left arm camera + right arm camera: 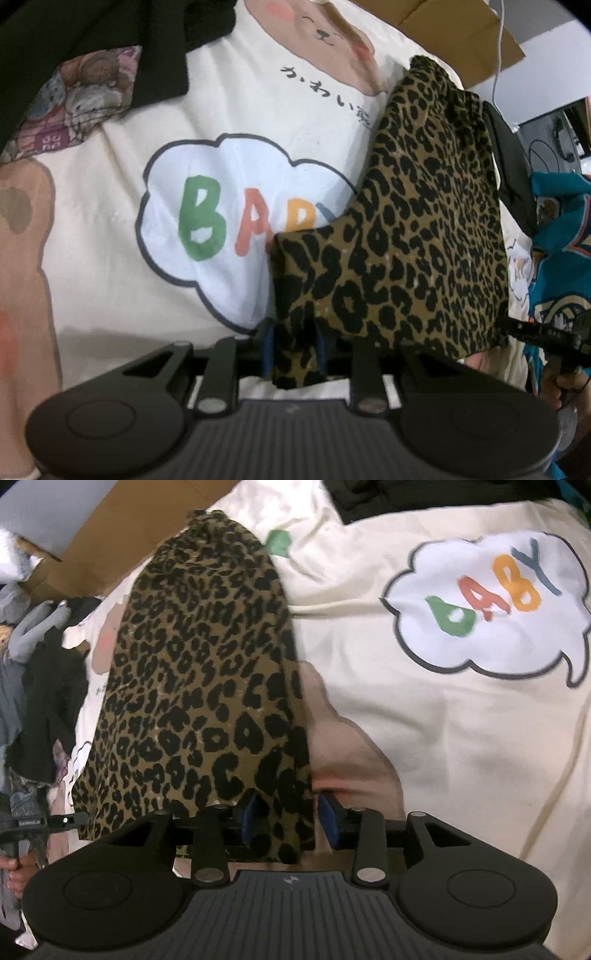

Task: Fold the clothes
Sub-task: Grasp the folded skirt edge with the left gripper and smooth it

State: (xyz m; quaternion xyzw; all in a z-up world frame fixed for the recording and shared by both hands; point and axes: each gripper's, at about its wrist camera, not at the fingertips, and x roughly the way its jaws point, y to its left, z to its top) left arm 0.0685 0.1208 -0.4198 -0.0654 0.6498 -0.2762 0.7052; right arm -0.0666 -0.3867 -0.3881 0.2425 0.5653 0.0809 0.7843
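Note:
A leopard-print garment (pixel 406 221) (pixel 199 686) hangs stretched between both grippers above a cream sheet with a "BABY" cloud print (pixel 110 258) (pixel 461 738). My left gripper (pixel 293 347) is shut on the garment's near left corner, and fabric bunches between its blue pads (pixel 267 350). My right gripper (pixel 290 818) pinches the opposite corner between its blue pads (pixel 327 819), with fabric hanging down past them. The garment's gathered waistband points away from me in both views.
A black garment (pixel 92 44) (pixel 424 494) lies at the sheet's far side. A teal jersey (pixel 561 229) is at the right in the left wrist view. A cardboard box (pixel 461 26) (pixel 92 542) and a pile of dark and grey clothes (pixel 37 657) border the sheet.

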